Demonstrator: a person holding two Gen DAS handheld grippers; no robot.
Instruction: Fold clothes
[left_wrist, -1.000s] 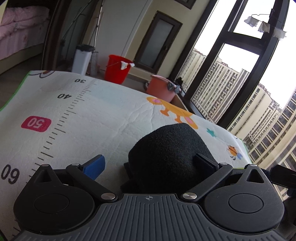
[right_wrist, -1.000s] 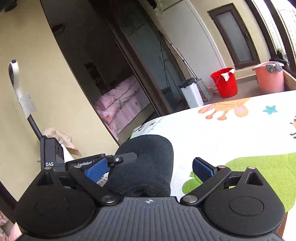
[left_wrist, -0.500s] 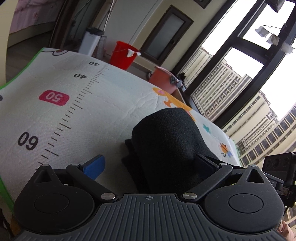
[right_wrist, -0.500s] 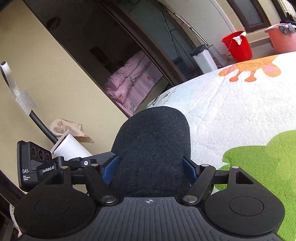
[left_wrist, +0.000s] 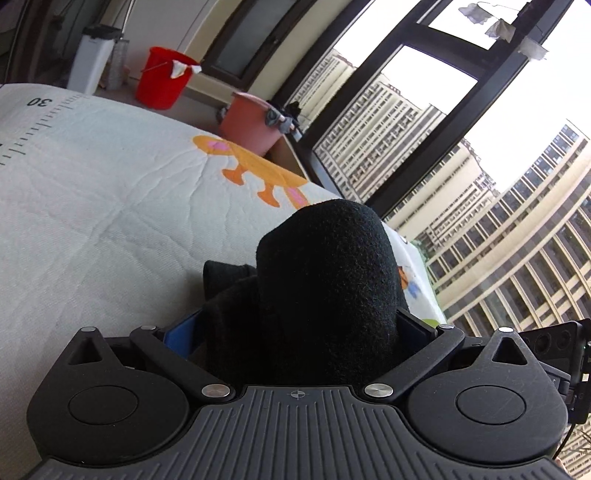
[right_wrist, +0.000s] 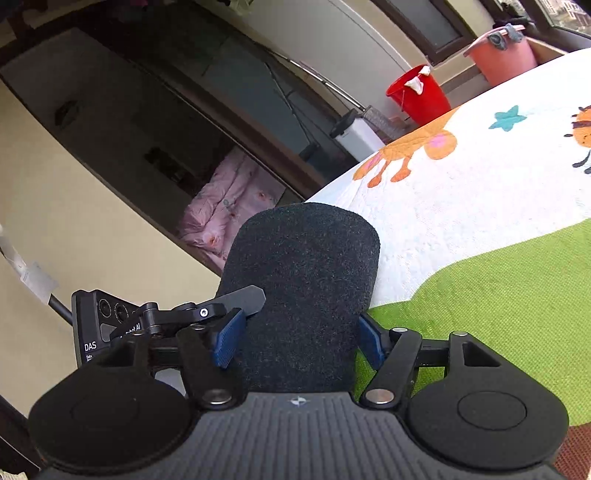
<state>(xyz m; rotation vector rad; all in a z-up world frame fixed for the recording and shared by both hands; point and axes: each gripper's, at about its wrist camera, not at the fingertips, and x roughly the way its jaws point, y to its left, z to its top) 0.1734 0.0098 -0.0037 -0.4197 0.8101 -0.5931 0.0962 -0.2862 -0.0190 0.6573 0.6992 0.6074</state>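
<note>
one black fleece garment (left_wrist: 325, 280) is seen, bunched between both grippers. the left gripper (left_wrist: 295, 332) is clamped on it. the right gripper (right_wrist: 299, 336) is closing, its blue pads (right_wrist: 228, 339) pressed against the cloth. two buckets (left_wrist: 162, 79) stand beyond the far edge of the printed mat (left_wrist: 110, 192), whose wide surface lies bare beside the window (left_wrist: 424, 122).

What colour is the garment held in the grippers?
Black garment, clearest in the left wrist view.
</note>
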